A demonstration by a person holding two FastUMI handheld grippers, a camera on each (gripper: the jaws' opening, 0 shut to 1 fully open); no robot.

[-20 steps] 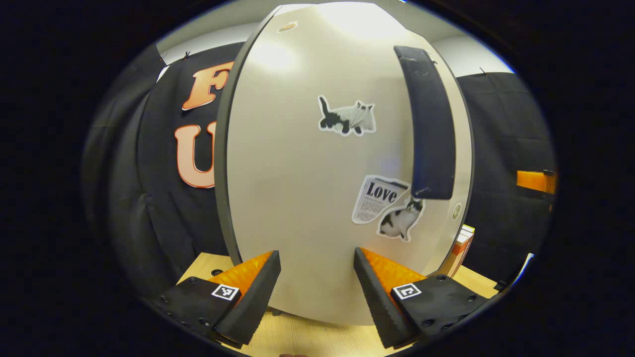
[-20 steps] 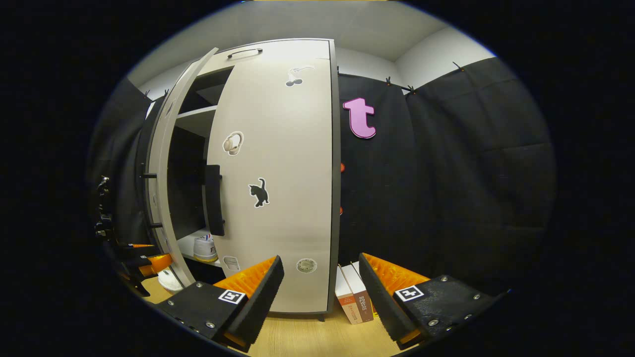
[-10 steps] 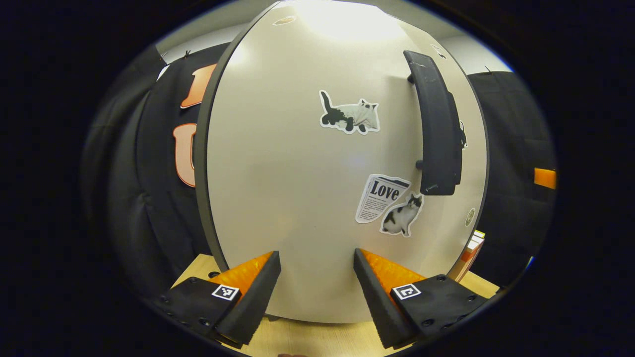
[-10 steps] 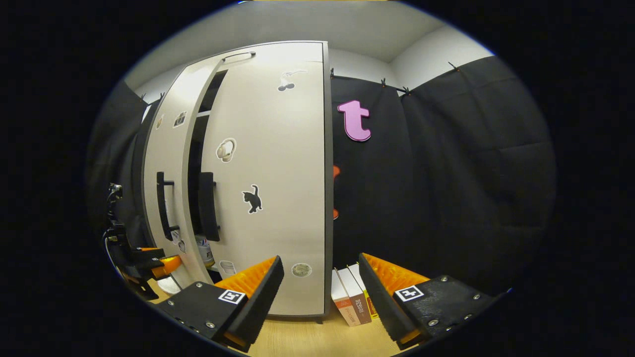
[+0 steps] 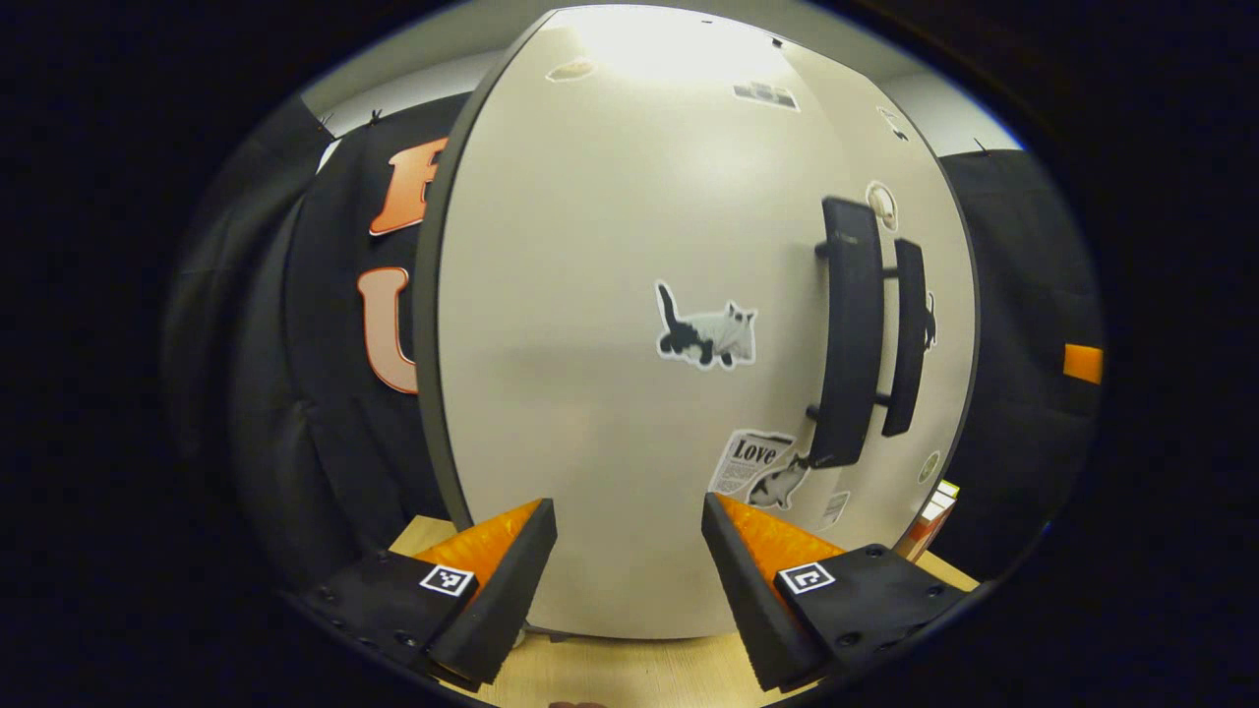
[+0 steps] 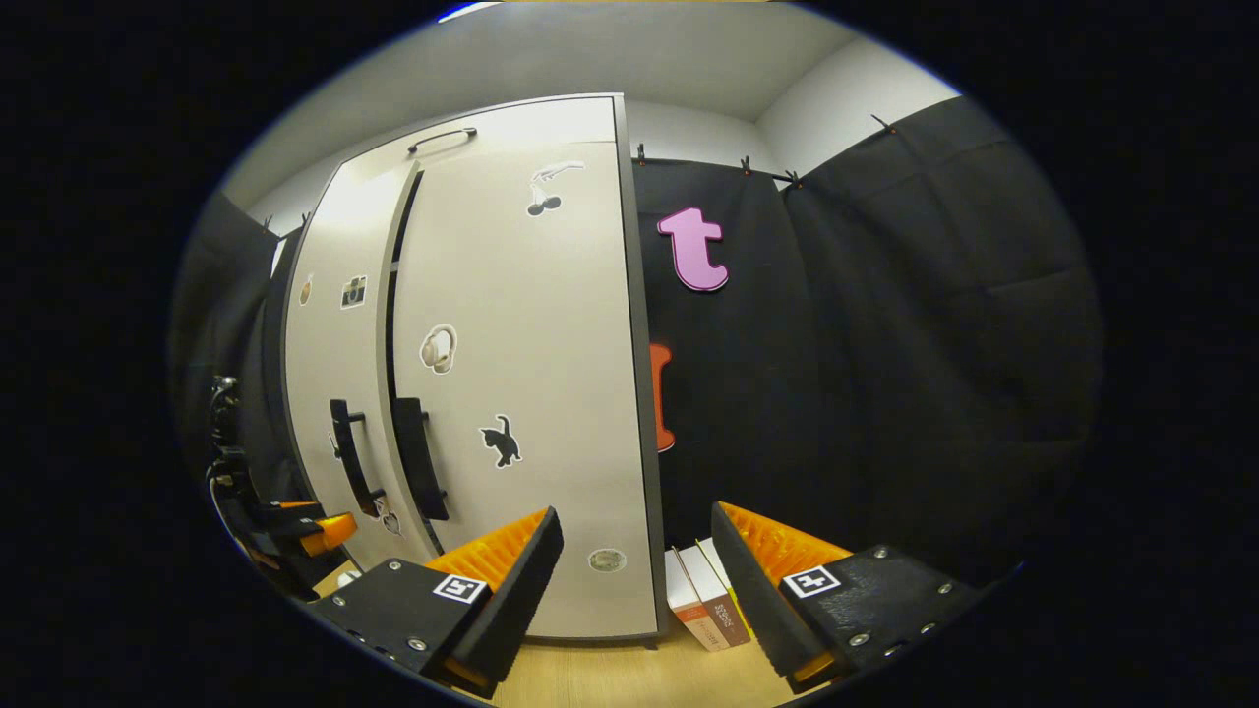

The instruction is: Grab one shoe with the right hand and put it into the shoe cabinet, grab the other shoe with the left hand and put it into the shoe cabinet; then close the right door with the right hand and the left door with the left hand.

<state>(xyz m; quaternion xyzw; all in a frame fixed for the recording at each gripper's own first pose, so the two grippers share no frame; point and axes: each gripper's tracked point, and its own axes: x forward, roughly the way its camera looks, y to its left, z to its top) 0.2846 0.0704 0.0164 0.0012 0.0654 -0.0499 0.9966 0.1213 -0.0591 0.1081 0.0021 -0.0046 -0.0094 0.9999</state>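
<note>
The white shoe cabinet (image 6: 551, 324) stands on the wooden table. Its right door (image 6: 531, 393) is shut, and its left door (image 5: 610, 324) is swung in almost flush, leaving a thin dark slit (image 6: 391, 295) between them. Two black handles (image 5: 851, 334) sit side by side at the middle seam. The doors hide the shoes. My left gripper (image 5: 629, 570) is open, its fingers close in front of the left door's lower part; whether they touch it I cannot tell. In the right gripper view the left gripper (image 6: 310, 526) sits low by that door. My right gripper (image 6: 634, 580) is open and empty, back from the right door.
A few books (image 6: 703, 600) stand against the cabinet's right side on the wooden table (image 6: 610, 678). Black cloth walls close in behind and on both sides. Cat stickers dot the doors.
The left door has swung from half open to almost shut, so the shelves and white shoe inside are now hidden. The right gripper has stayed open, a little back from the cabinet.
</note>
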